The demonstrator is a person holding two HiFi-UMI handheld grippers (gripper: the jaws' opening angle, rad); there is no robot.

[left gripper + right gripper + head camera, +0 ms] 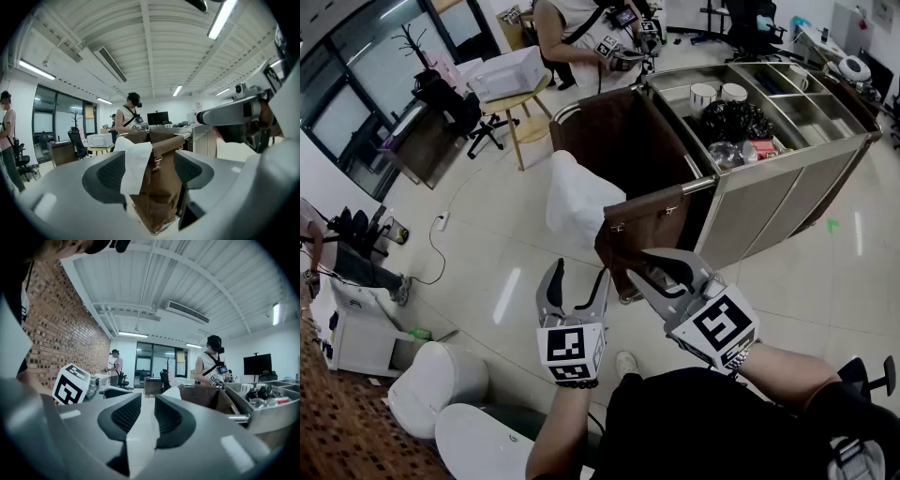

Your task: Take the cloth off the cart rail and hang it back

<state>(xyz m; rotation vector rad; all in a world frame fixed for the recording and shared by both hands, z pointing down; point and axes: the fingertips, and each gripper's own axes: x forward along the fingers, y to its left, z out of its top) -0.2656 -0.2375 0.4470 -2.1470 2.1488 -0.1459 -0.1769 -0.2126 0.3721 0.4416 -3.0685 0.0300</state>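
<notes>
White cloth (574,199) is draped over the near-left corner of the cart's brown fabric bag (630,148), hanging down the bag's left side, and neither claw has it. Left claw (581,272) sits low and just near of it, jaws spread wide, nothing between the pads; through its own view the cloth and the bag line up straight ahead in the gap, a little way off. Right claw (636,262) is alongside on the right, jaws drawn close with only a slim gap, and that gap shows bare floor: empty as well. From above its tips overlap the bag's bottom edge, though whether they touch it I can't tell.

Moving out: the bag hangs from a chrome rail (698,185) on the left end of the stainless steel cart (787,183). On the cart's top tray are white cups (704,94) and a crumpled black plastic bag (733,120). Beyond the cart's far-left end a person in a white sleeveless top (581,37) stands, and left of them a white box (506,73) rests on a wooden stool. Pale tiled floor (487,234) runs all round.
</notes>
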